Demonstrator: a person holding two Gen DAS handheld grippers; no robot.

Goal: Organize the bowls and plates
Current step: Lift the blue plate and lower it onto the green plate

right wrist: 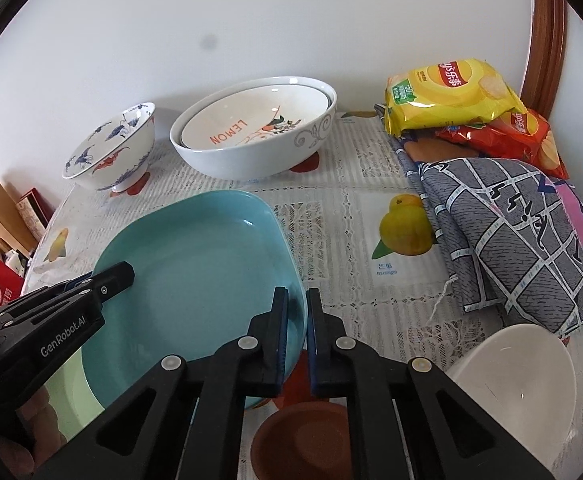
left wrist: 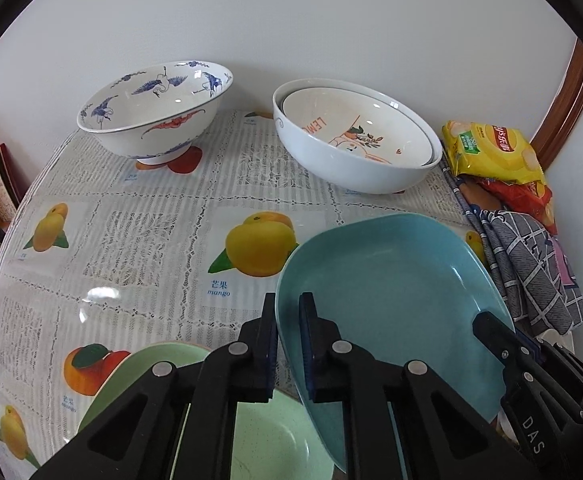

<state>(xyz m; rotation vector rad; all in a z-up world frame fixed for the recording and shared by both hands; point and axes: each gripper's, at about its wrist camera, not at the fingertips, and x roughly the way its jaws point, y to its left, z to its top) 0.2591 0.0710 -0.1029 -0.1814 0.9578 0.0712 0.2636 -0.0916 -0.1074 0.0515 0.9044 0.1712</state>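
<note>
A teal rounded-square plate (left wrist: 391, 288) is gripped at two opposite rims. My left gripper (left wrist: 287, 304) is shut on its left rim, one finger inside the plate and one outside. My right gripper (right wrist: 297, 300) is shut the same way on the right rim of this plate (right wrist: 195, 264). The plate sits tilted, partly over a pale green plate (left wrist: 275, 440). Each gripper shows in the other's view: the right gripper (left wrist: 487, 320) and the left gripper (right wrist: 125, 274).
At the back stand a blue-and-white footed bowl (left wrist: 155, 112) and a large white bowl (right wrist: 259, 140) with a "LEMON" bowl nested inside. Chip bags (right wrist: 451, 92) and a grey checked cloth (right wrist: 511, 232) lie at the right. A brown dish (right wrist: 303, 440) and a white bowl (right wrist: 519, 380) sit near.
</note>
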